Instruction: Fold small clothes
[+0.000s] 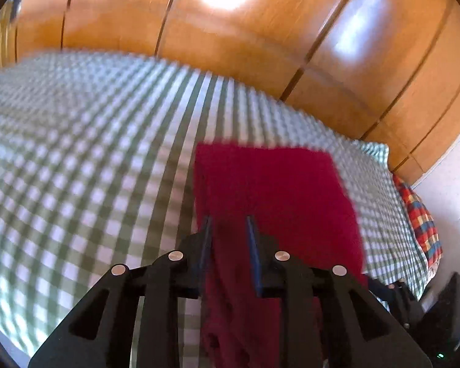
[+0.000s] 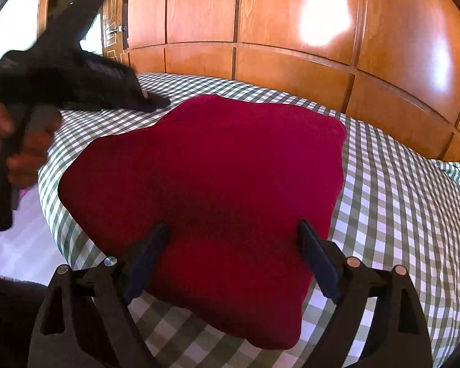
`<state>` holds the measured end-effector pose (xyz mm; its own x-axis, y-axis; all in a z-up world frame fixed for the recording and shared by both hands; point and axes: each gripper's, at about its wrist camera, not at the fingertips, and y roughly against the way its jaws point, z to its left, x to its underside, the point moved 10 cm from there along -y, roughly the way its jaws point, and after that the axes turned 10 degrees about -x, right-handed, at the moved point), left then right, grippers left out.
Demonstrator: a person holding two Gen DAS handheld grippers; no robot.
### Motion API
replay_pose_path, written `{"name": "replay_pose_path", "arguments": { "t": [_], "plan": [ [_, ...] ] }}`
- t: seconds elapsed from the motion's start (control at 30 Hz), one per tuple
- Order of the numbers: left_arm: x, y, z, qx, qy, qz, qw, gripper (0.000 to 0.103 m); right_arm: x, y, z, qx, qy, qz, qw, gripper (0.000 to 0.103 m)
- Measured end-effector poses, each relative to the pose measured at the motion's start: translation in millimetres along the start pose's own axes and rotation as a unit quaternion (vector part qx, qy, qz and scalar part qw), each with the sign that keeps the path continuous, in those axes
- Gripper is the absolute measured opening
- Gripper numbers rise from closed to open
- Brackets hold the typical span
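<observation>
The garment point(image 2: 217, 202) was a plain deep crimson, with no print or pattern to be seen. The bed cover point(image 2: 398, 202) beneath it was a small gingham check of sage green and white. The wardrobe doors point(image 2: 260, 15) behind were warm orange-brown wood with a glossy sheen and darker lines between panels. Each claw was black with dark blue fingers point(image 2: 147, 260) and silver-coloured rivets. In the left wrist view a cloth point(image 1: 420, 214) at the bed's far edge was checked red, blue and yellow.
</observation>
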<state>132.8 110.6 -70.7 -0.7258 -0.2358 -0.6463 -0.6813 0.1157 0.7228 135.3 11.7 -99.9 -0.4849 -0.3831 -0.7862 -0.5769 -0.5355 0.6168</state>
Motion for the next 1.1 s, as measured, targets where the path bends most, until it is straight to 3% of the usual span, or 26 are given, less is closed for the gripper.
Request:
{"name": "replay_pose_path", "arguments": {
  "t": [0.1,0.27,0.47,0.73,1.1],
  "plan": [
    [2.8,22.2,-25.6,0.046,-0.014,-0.021,0.9986,0.021,0.4,4.2,3.3,-0.006,0.0,-0.002,1.0,0.089],
    [33.3,13.0,-50.4,0.008,-0.083,-0.018,0.9963,0.021,0.7,28.2,-3.0,-0.049,-0.025,-0.001,0.998,0.091],
    [53.8,1.4,-37.3,-0.017,-0.094,-0.011,0.9954,0.021,-6.9,50.2,-33.9,-0.049,-0.083,-0.016,0.995,0.091],
    [60.9,-1.6,-35.2,-0.02,-0.101,-0.018,0.9945,0.021,-10.3,21.2,-16.8,-0.07,-0.078,0.014,0.994,0.077],
    [72.0,-9.1,-32.6,-0.005,-0.097,-0.022,0.995,0.021,15.8,-6.5,-26.5,-0.055,-0.093,0.035,0.994,0.082]
  ]
}}
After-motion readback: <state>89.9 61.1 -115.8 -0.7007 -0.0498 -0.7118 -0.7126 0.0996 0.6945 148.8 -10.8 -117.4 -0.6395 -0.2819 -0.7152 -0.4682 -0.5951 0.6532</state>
